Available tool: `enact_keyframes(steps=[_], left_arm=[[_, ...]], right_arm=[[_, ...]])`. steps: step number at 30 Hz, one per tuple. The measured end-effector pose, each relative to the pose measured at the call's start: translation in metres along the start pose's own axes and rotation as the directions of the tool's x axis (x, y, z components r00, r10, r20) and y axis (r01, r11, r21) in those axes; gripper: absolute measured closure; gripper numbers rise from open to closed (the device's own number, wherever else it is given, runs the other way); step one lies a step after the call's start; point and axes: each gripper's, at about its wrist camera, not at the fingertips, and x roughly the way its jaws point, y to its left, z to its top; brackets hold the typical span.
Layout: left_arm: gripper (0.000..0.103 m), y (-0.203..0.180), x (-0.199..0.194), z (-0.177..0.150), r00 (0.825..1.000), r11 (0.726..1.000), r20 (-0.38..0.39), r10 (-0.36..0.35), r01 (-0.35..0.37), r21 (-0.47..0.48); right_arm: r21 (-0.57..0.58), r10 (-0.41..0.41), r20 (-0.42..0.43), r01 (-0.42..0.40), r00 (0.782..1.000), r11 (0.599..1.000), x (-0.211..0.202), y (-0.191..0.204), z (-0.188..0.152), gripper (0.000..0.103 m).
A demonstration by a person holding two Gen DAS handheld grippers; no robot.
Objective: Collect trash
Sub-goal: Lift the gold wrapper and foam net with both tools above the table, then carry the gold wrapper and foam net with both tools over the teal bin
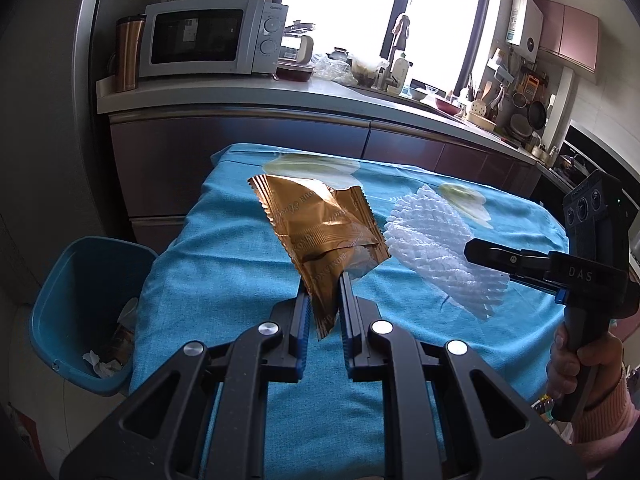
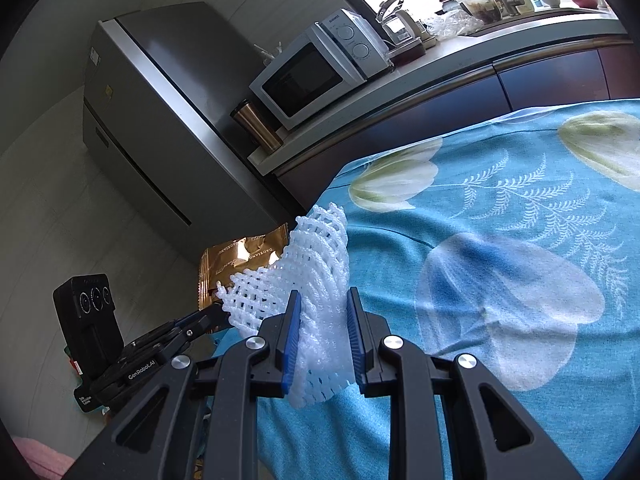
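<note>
In a kitchen, a person holds two handheld grippers over a table draped in a blue floral cloth [image 1: 224, 256]. The left gripper [image 1: 325, 280] has its fingers clamped on the lower end of a gold foil wrapper [image 1: 320, 224], raised off the cloth; the wrapper's printing reads "DAOXIANG" in the right wrist view, the rest too creased to make out. The right gripper [image 2: 324, 300] is closed on a white foam fruit net [image 2: 316, 280], which bulges between its blue pads and stands clear of the cloth. That gripper's body carries the letters "DAS" in the left wrist view; the left one shows "GenRobot.AI" on its side. A hand [image 1: 568, 364] in a pink sleeve grips the right handle. Beside the table on the floor stands a blue bin [image 1: 80, 276] holding crumpled white tissue and some brownish packaging. On the counter behind sit a white microwave [image 1: 212, 40], its brand label too small to read, and a copper tumbler [image 1: 128, 52].
</note>
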Motion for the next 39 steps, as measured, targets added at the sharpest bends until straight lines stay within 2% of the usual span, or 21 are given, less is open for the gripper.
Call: enact_keyframes(steps=[39], left_arm=[[0.089,0.039,-0.020,-0.005,0.995,0.994,0.019,0.094,-0.093,-0.064]], right_arm=[[-0.064,0.063,-0.071,-0.068,0.995,0.996,0.036,0.030,0.001,0.082]])
